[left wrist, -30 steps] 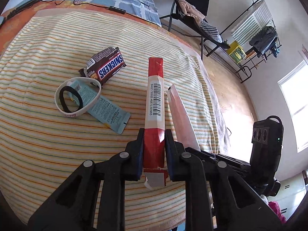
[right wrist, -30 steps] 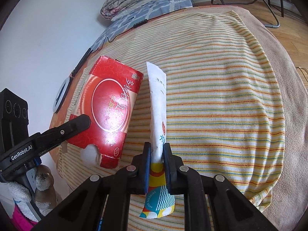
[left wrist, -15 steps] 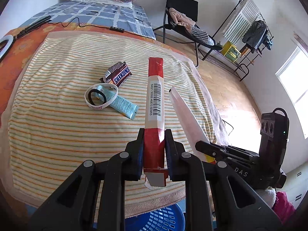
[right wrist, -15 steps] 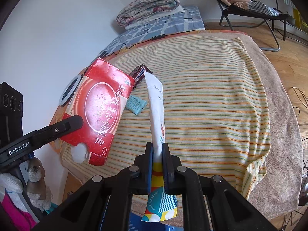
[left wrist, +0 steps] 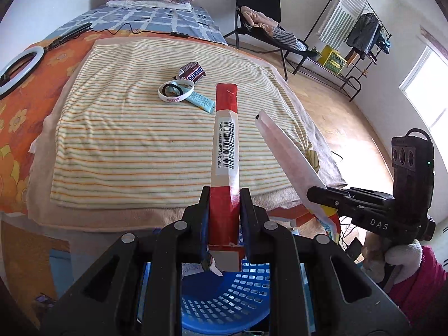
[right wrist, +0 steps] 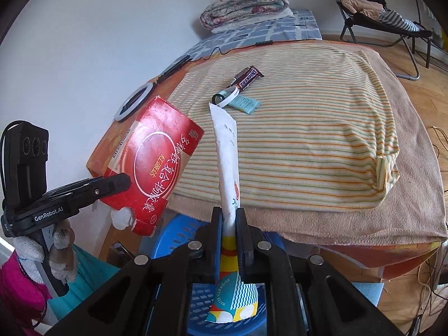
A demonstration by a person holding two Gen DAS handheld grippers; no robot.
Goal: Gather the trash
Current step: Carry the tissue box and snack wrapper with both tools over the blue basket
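Red carton (left wrist: 225, 168) pinched in left hand-held gripper (left wrist: 224, 218), white wrapper (right wrist: 228, 168) in right (right wrist: 230, 238), above blue basket (left wrist: 224, 299).

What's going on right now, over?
Left gripper shut on red box. Right gripper shut on white pouch. Both over blue basket. Nothing blocking.

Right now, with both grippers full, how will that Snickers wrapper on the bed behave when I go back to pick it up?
The Snickers wrapper looks crumpled and flattened, so it is probably empty and very light. It likely bends rather than staying stiff, as thin film does. It lies on the soft striped blanket, so pressing down may sink it into the cloth; a pinch on a raised edge seems safer.
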